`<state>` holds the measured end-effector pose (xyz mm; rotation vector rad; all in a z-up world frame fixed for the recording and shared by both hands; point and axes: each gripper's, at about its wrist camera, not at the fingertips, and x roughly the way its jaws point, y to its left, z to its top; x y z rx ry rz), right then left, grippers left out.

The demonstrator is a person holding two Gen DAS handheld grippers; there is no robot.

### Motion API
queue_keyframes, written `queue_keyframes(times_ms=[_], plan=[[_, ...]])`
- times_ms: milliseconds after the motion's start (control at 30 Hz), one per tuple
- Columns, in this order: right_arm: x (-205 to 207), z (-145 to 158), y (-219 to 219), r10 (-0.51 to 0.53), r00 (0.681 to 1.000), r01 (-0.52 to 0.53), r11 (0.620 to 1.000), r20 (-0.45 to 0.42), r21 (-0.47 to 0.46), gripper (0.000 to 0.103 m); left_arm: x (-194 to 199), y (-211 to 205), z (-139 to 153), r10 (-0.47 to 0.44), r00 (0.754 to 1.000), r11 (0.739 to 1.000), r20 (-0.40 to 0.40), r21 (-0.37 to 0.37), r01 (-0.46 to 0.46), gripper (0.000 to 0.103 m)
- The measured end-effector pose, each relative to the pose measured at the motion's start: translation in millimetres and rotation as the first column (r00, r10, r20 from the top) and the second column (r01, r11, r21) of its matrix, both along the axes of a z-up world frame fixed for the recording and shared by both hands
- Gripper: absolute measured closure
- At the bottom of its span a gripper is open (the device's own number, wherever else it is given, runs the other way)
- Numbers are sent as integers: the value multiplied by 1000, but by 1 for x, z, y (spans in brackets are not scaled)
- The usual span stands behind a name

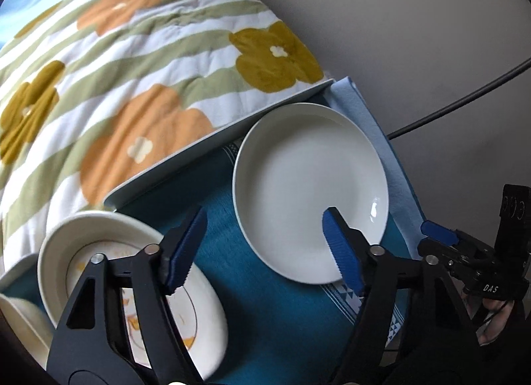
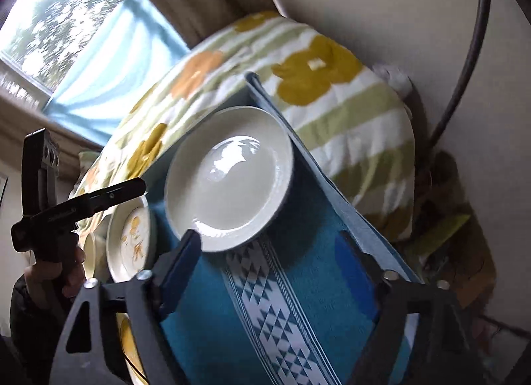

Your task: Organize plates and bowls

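Left claw (image 1: pixel 262 249) agape above teal cloth (image 1: pixel 265 302), white plate (image 1: pixel 308 186) beyond.

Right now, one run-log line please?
left gripper: open, empty | right gripper: open, empty | plain white plate: on teal cloth | patterned plate: beside

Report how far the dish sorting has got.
Done: nothing looks stacked; the white plate and patterned plate lie apart on the blue cloth. In hand: nothing; left gripper and right gripper are open above them. Left: gathering the dishes.
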<state>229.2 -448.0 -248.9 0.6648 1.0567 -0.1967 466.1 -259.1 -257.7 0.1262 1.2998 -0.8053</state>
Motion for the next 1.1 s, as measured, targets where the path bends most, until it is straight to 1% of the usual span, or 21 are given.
queue_keyframes(times_ms=[67,133,200,267,367,400,500,533,567,600,667,767,933,1100], plan=[[8,-11,0,-18,1000,18,1000,-21,1,43,11,-7,-15,-20,999,1000,-26,0,20,42],[15,-23,-2,-46,999,47,998,-29,31,47,20,-12,-28,-42,998,999,-42,1,42,51],[19,-32,-3,-72,997,74,996,-39,51,55,27,-17,-39,-59,997,998,-57,12,60,53],[25,-39,-3,-74,996,78,994,-48,72,69,32,-21,-46,-72,995,997,-64,8,73,54],[31,-45,-3,-84,995,88,992,-45,92,70,35,-25,-50,-101,993,995,-66,-2,101,63],[33,-45,-2,-87,995,91,991,-38,96,71,35,-26,-50,-112,992,994,-64,-1,112,68],[39,-45,-4,-90,996,92,991,-25,97,76,34,-29,-51,-137,989,990,-57,7,138,82],[41,-45,-5,-89,996,91,991,-25,98,80,34,-29,-51,-141,989,990,-50,14,142,86],[43,-45,-5,-89,996,92,991,-31,94,82,35,-29,-52,-146,988,989,-44,21,147,88],[43,-46,-5,-91,995,94,992,-37,90,83,35,-29,-53,-148,988,988,-38,28,149,92],[43,-49,-6,-98,994,102,990,-46,92,90,37,-27,-55,-151,988,988,-40,19,152,93],[43,-50,-7,-103,994,107,989,-45,100,91,37,-26,-55,-156,987,987,-34,15,157,93],[43,-48,-5,-90,995,93,992,-46,86,91,29,-30,-51,-174,985,984,16,47,173,92],[40,-42,-6,-80,997,81,994,-20,72,90,23,-27,-41,-171,984,985,43,39,169,92]])
